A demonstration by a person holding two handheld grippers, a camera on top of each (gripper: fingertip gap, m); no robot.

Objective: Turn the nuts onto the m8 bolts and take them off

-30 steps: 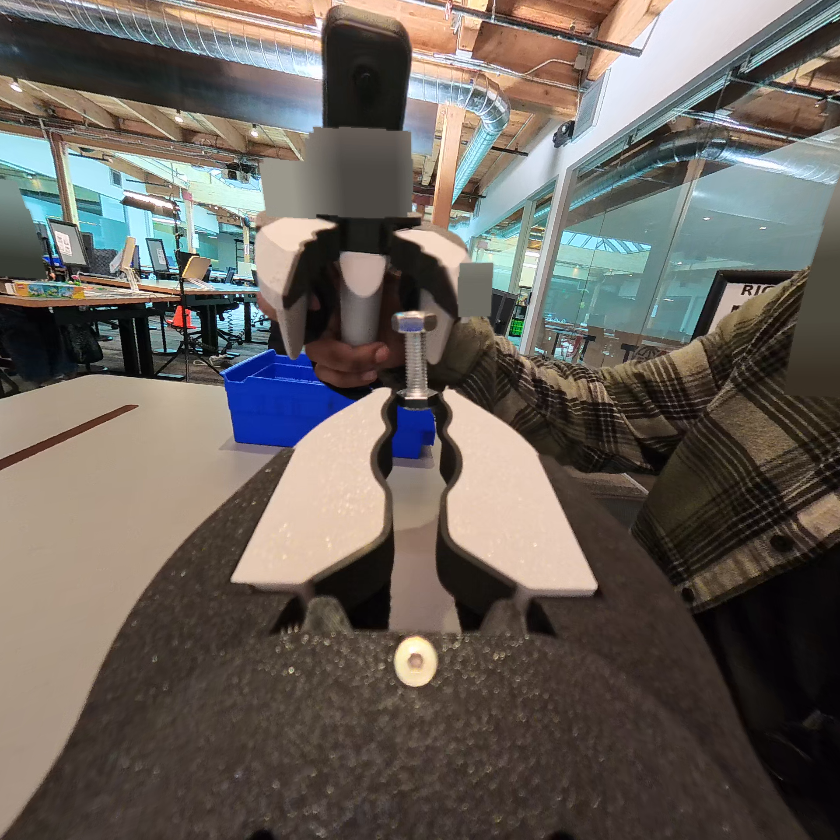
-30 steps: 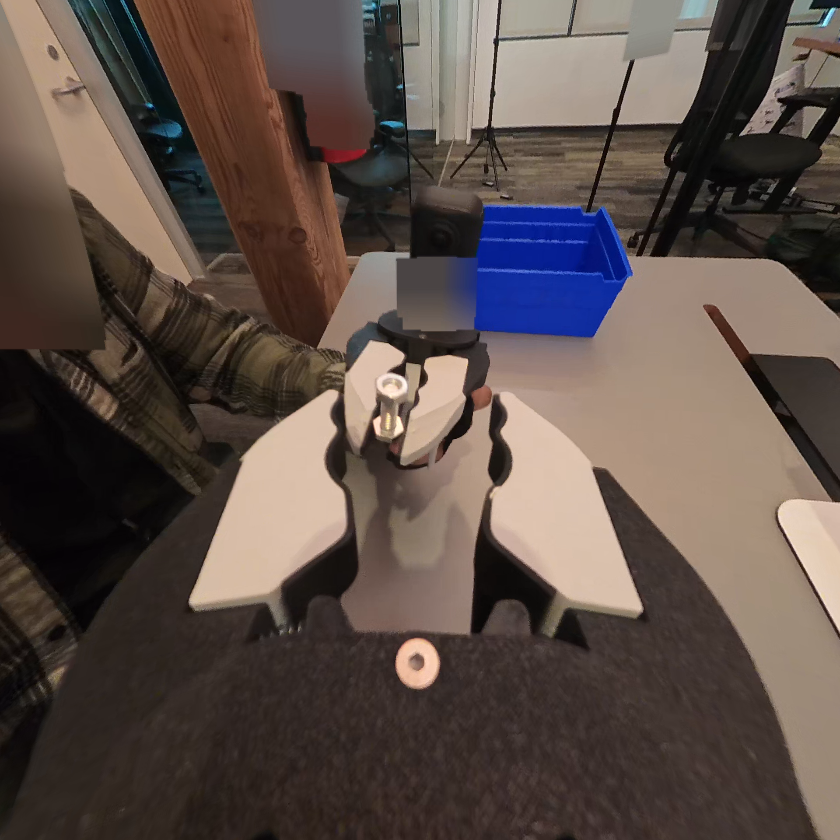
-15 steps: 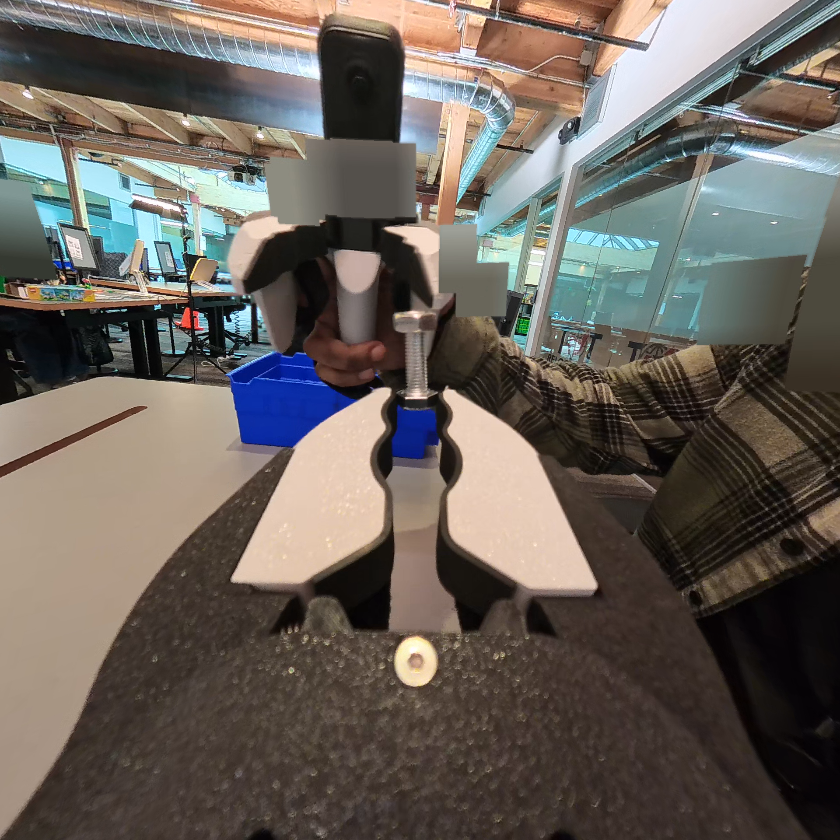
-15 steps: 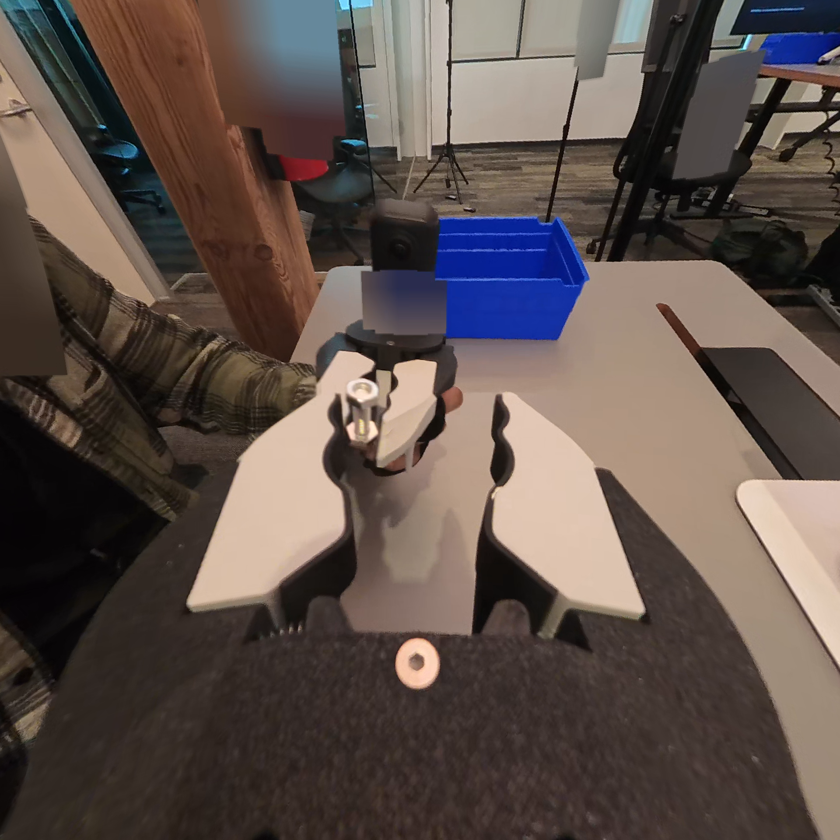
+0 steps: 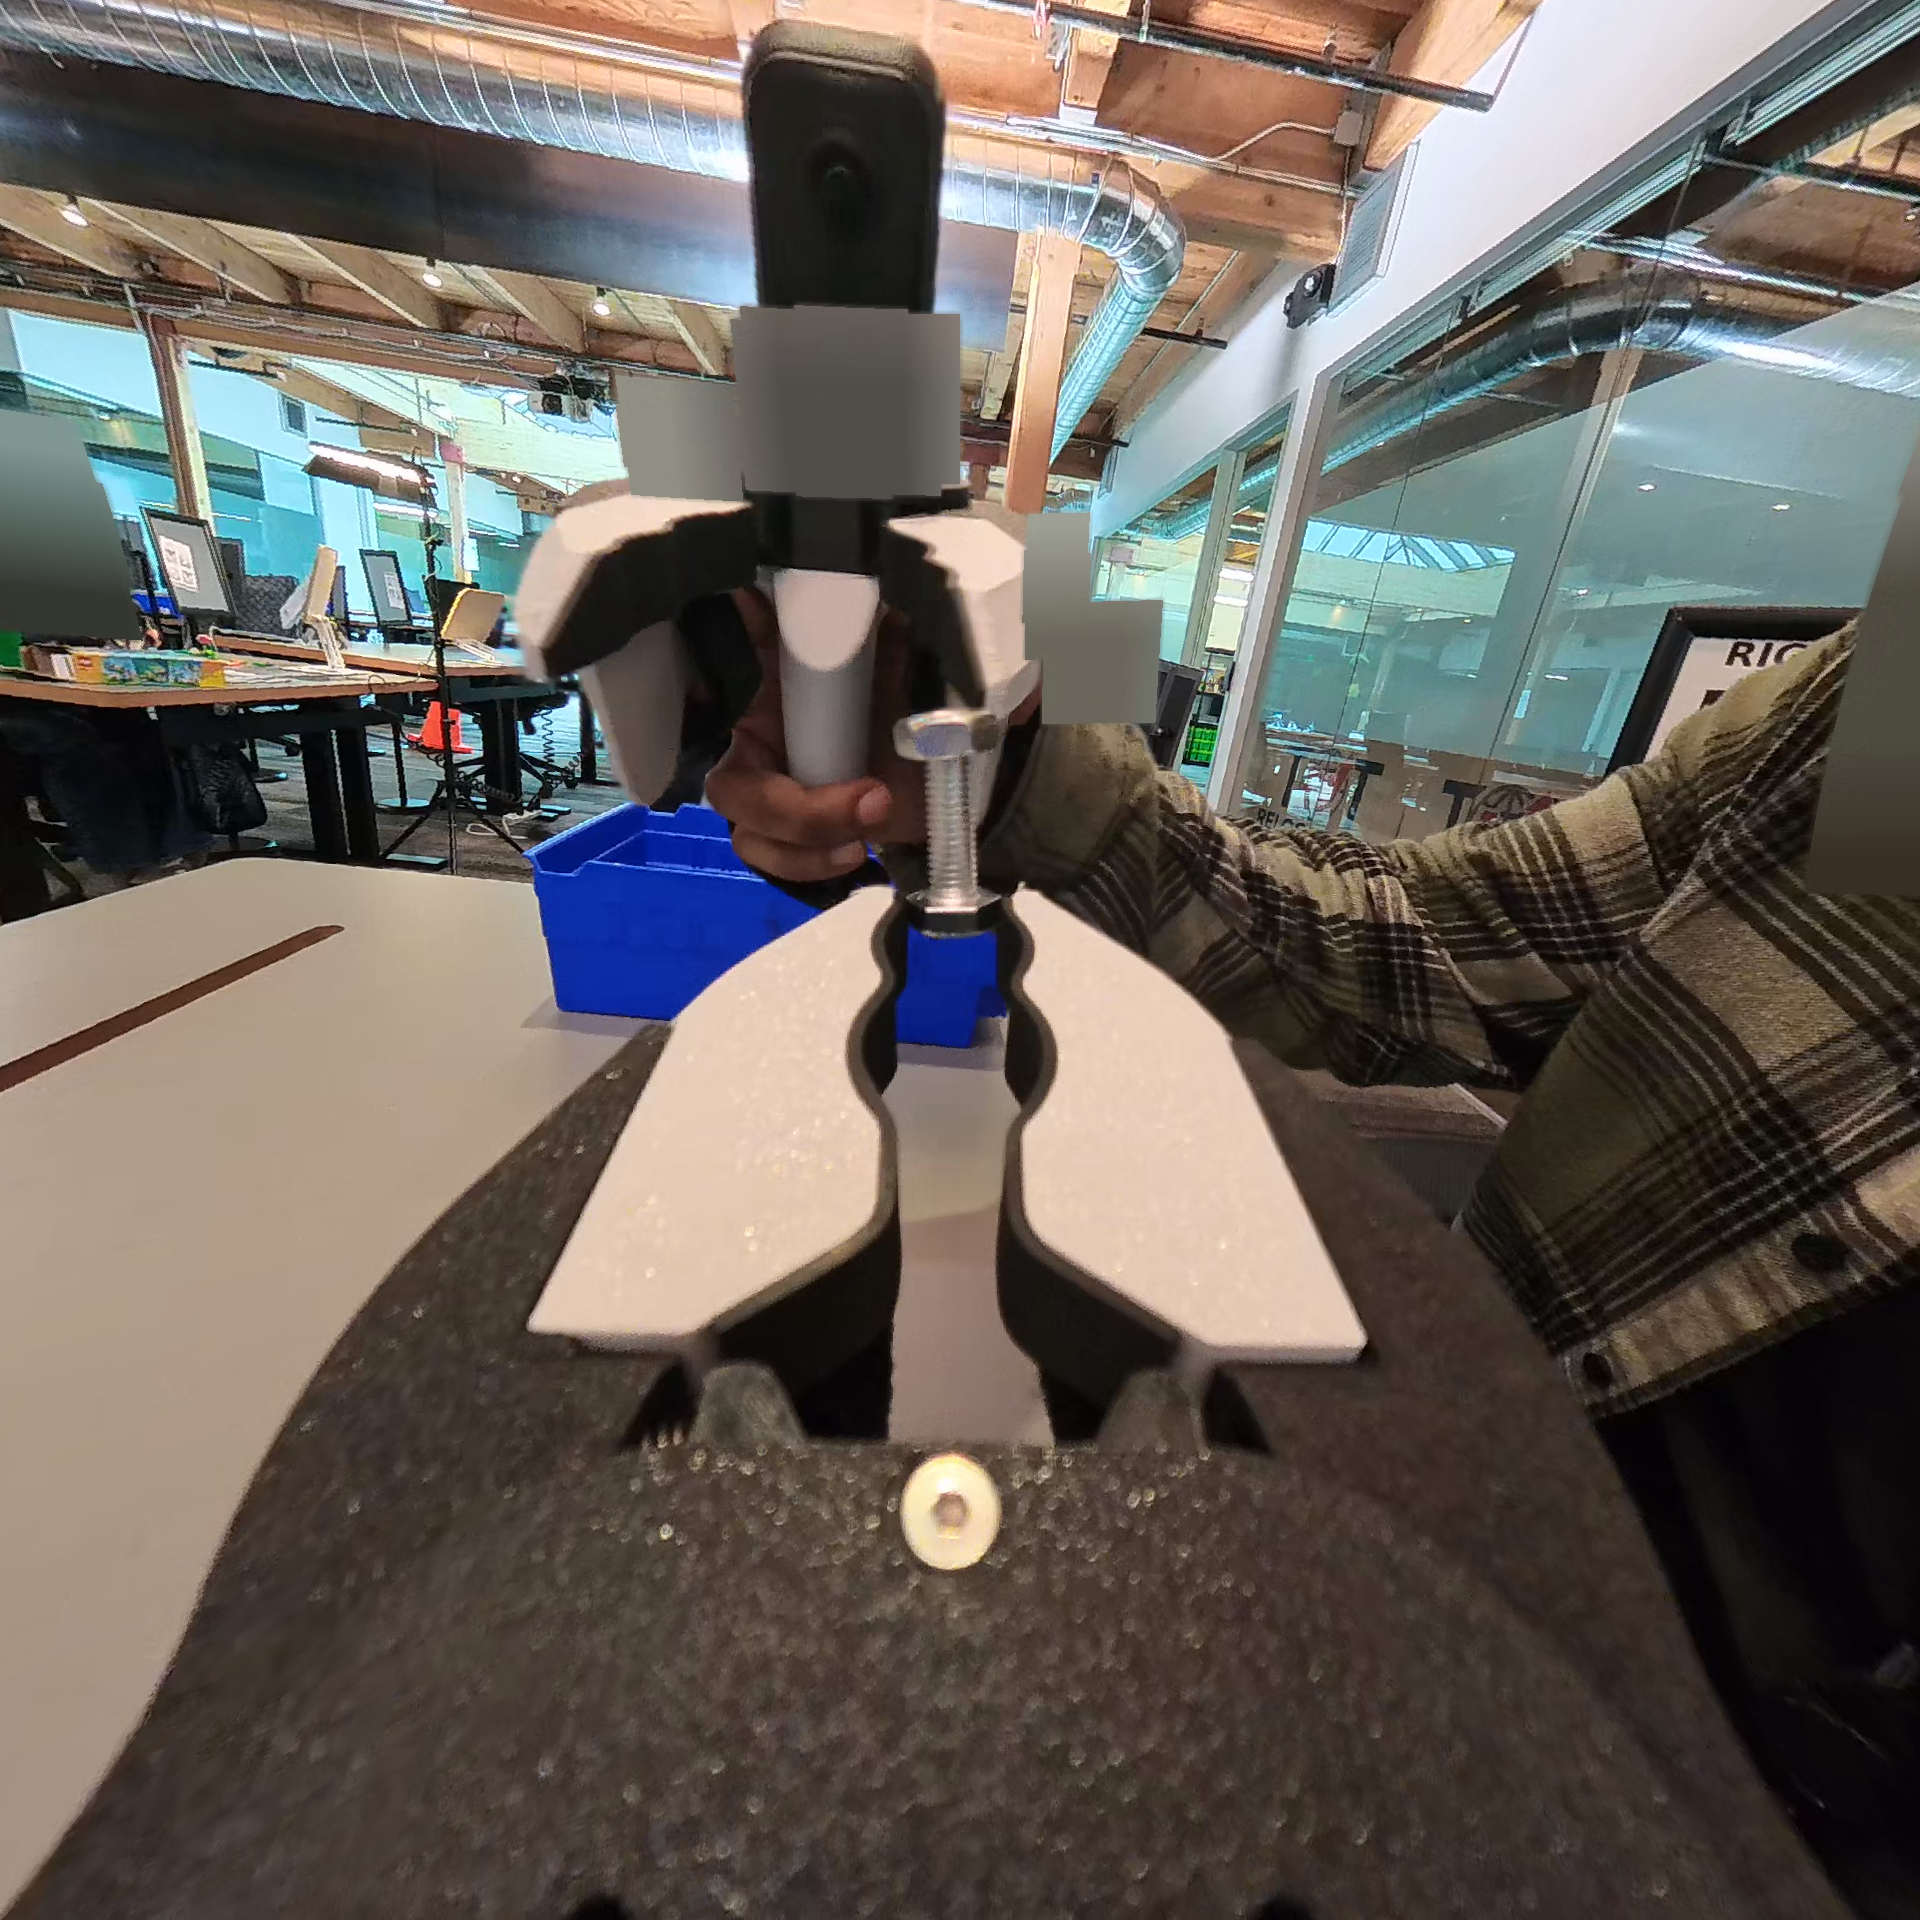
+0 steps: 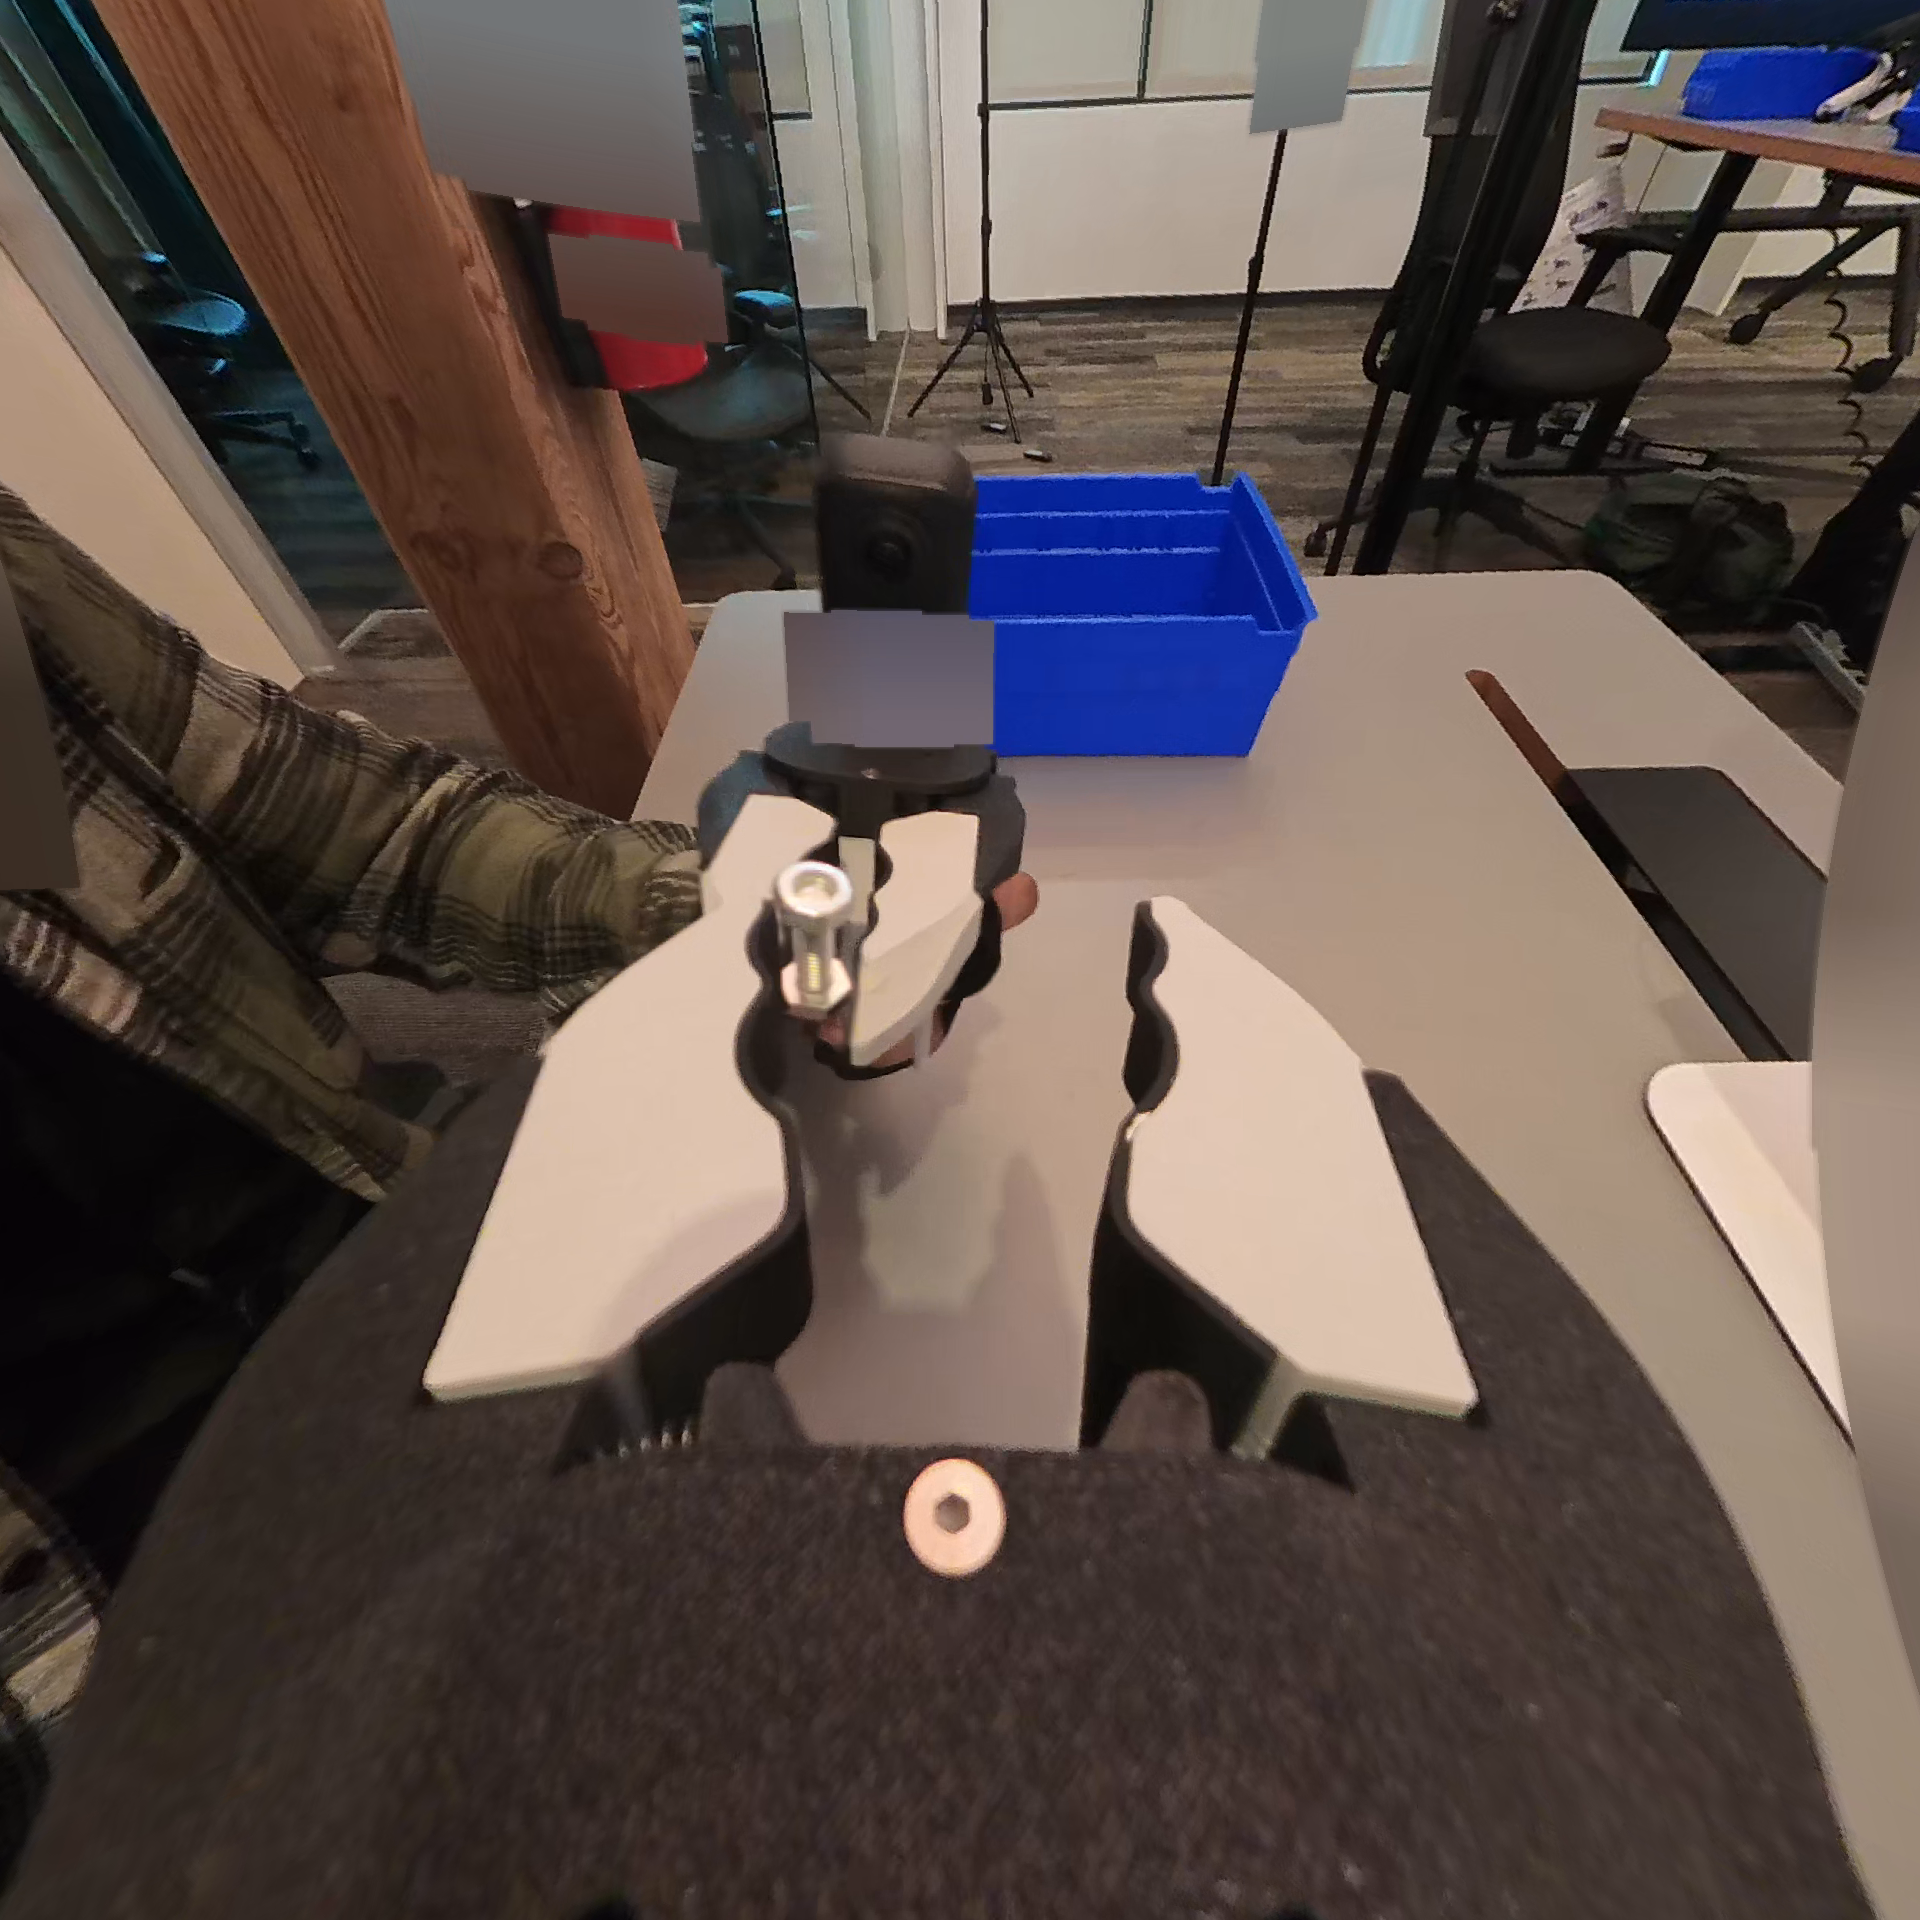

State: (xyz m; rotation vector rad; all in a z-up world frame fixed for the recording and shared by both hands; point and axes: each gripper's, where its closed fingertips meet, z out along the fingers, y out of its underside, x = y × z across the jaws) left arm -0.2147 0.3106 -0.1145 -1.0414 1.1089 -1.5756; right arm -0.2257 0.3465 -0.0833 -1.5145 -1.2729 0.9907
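The left gripper (image 5: 951, 920) has its jaws drawn narrow, clamped on a silver nut (image 5: 951, 914) right at the fingertips, the dark pads pressing its flats from either side. A silver bolt (image 5: 949, 805) stands upright out of that nut, threaded shank rising toward 12 o'clock and its hex head on top. In the right wrist view the same bolt (image 6: 812, 940) and nut show between the left gripper's white fingers (image 6: 914, 935), seen from the head end.

The right gripper (image 6: 956, 971) holds its jaws wide, with nothing between them but bare tabletop (image 6: 1351, 831); its left finger sits just beside the left gripper's tips, at about 9 o'clock of its own gap. From the left wrist view, this right gripper (image 5: 800, 665) hangs beyond the bolt toward 12 o'clock, fingers spread, a hand (image 5: 800, 821) wrapped around its white handle.

Farther out, a blue bin (image 6: 1132, 665) rests on the grey tabletop at 12 o'clock from both grippers. A plaid sleeve (image 5: 1455, 987) reaches in at 3 o'clock in the left wrist view, and a wooden post (image 6: 416, 364) stands at 11 o'clock in the right wrist view.
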